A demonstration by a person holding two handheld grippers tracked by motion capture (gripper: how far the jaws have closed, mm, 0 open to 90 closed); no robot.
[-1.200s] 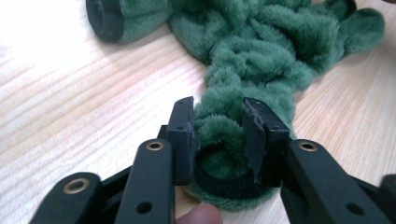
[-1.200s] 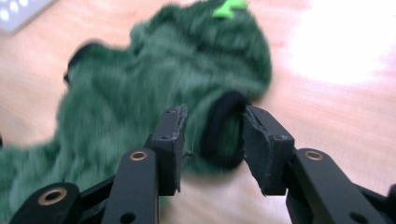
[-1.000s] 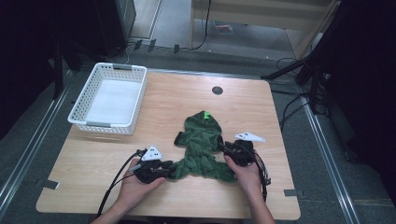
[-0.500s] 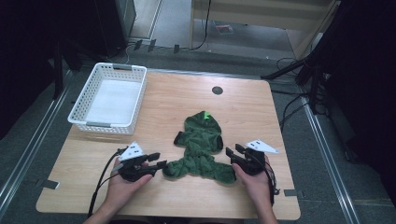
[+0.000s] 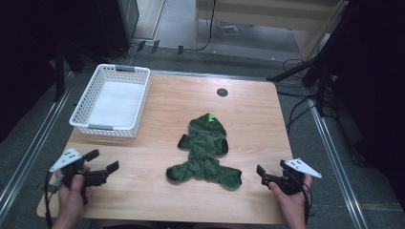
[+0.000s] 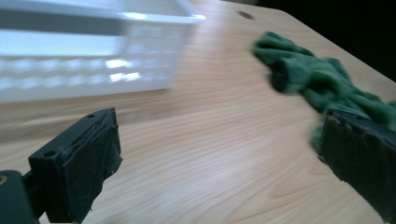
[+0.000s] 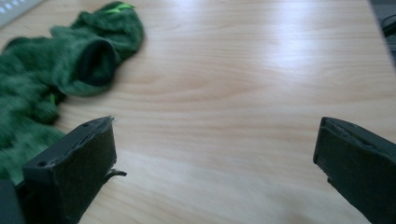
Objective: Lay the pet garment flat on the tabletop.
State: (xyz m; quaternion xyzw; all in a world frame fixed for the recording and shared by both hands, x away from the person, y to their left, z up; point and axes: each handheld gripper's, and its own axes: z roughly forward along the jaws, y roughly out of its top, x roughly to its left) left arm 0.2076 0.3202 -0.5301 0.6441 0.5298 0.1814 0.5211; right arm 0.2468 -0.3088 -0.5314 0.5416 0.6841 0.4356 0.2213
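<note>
both tools sit apart at the near corners of the bench (image 5: 248, 100), the left tool (image 5: 102, 168) and right tool (image 5: 268, 177) each with jaws spread and nothing between them, likely so the garment (image 5: 204, 151) lies free and untouched. it rests mid-bench, right of the basket (image 5: 81, 110): a small green fleecy hooded piece, spread flat with 2 dark-lined sleeves, its hem rumpled

No text, label or number can be read anywhere.
</note>
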